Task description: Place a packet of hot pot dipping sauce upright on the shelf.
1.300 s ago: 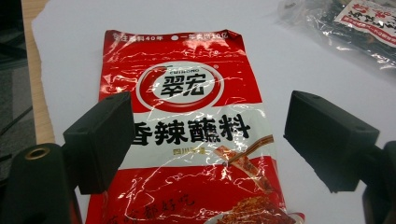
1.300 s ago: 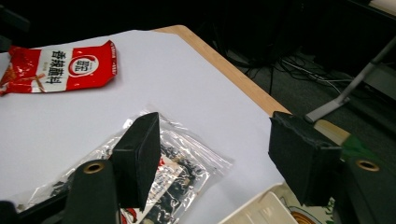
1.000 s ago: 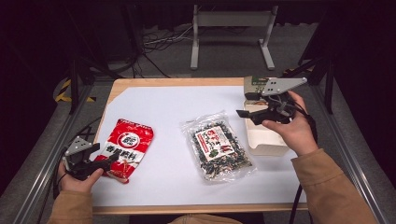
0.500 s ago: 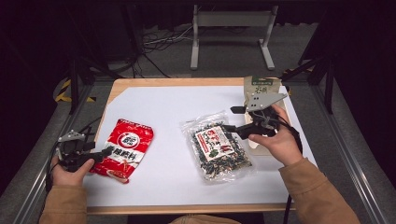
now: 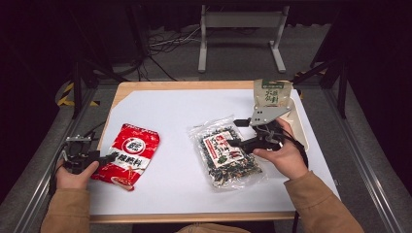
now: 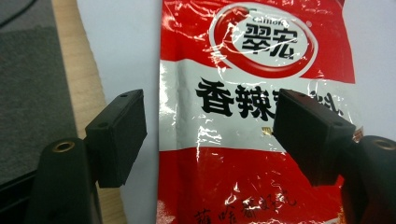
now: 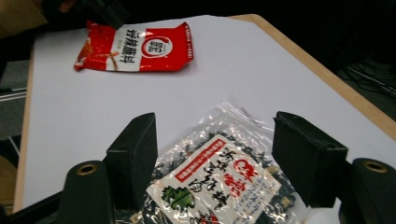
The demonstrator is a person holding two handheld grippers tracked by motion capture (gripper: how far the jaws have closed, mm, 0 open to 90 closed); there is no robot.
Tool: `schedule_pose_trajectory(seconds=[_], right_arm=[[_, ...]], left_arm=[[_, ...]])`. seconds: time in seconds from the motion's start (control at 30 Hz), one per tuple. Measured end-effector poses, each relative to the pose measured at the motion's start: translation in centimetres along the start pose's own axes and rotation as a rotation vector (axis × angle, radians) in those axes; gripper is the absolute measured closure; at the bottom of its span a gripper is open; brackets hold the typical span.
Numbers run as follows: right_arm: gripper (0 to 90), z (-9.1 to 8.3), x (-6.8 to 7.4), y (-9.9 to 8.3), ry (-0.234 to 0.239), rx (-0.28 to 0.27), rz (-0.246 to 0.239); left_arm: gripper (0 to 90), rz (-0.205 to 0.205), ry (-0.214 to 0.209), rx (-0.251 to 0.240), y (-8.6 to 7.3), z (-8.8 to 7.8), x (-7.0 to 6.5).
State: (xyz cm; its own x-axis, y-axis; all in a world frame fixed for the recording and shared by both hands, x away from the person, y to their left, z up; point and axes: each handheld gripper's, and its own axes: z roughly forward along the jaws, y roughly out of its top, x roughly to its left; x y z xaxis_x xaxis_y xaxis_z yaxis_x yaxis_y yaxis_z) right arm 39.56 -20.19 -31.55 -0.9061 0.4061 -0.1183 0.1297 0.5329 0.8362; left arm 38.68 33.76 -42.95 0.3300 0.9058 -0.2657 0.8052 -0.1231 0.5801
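here both tongs gape: left tongs (image 6: 210, 135) straddling the red packet's (image 6: 252, 112) edge, right tongs (image 7: 215, 158) over the seaweed bag (image 7: 219, 182).

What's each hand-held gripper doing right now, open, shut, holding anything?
Left hand-held gripper: open, jaws just closing in around the red packet, not gripping.
Right hand-held gripper: open, above the seaweed bag, holding nothing.

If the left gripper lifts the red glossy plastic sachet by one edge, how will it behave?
The red glossy plastic sachet will probably sag, since its film is wrinkled and lies flat. The shiny surface may slip between the pads. It looks thin, so likely light. The left gripper stands open astride it, its jaws just closing.
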Motion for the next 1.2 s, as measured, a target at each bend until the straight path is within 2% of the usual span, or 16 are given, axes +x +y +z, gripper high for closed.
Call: schedule_pose_trajectory(seconds=[0.2, 0.33, 0.57, 0.67, 0.73, 0.83, 0.87, 0.93, 1.1, 1.2], right_arm=[[31.4, 0.2, 0.3, -0.1, 0.012, -0.001, -0.003], [31.3, 0.4, 0.5, -0.1, 0.016, 0.001, -0.006], [31.3, 0.5, 0.7, -0.3, 0.019, 0.001, -0.007], [30.9, 0.6, 0.7, -0.4, 0.022, 0.005, -0.006], [30.9, 0.7, 0.7, -0.5, 0.023, 0.006, -0.004], [30.8, 0.7, 0.7, -0.5, 0.025, 0.004, -0.003], [30.8, 0.8, 0.7, -0.5, 0.025, 0.003, -0.002], [30.8, 0.8, 0.7, -0.5, 0.026, 0.002, -0.002], [30.7, 0.9, 0.9, -0.4, 0.027, 0.002, -0.006], [30.7, 0.9, 0.9, -0.5, 0.029, 0.002, -0.005]], left_arm=[[26.2, -0.014, -0.002, 0.035, -0.1, 0.6, 0.2], [28.1, -0.022, -0.020, 0.065, -0.1, 0.9, 0.2], [30.8, -0.017, -0.009, 0.075, -0.1, 0.9, -0.1], [33.8, -0.011, 0.009, 0.079, -0.1, 0.9, -0.2], [37.4, -0.025, 0.007, 0.076, -0.2, 0.9, -0.2], [42.0, -0.022, 0.000, 0.067, -0.3, 0.9, -0.5], [47.6, -0.026, -0.019, 0.063, -0.3, 0.9, -0.6], [54.9, -0.021, -0.024, 0.055, -0.4, 0.9, -0.7], [66.7, 0.004, 0.007, 0.041, -0.4, 0.6, -1.2], [70.8, 0.006, 0.001, 0.032, -0.4, 0.4, -1.2]])
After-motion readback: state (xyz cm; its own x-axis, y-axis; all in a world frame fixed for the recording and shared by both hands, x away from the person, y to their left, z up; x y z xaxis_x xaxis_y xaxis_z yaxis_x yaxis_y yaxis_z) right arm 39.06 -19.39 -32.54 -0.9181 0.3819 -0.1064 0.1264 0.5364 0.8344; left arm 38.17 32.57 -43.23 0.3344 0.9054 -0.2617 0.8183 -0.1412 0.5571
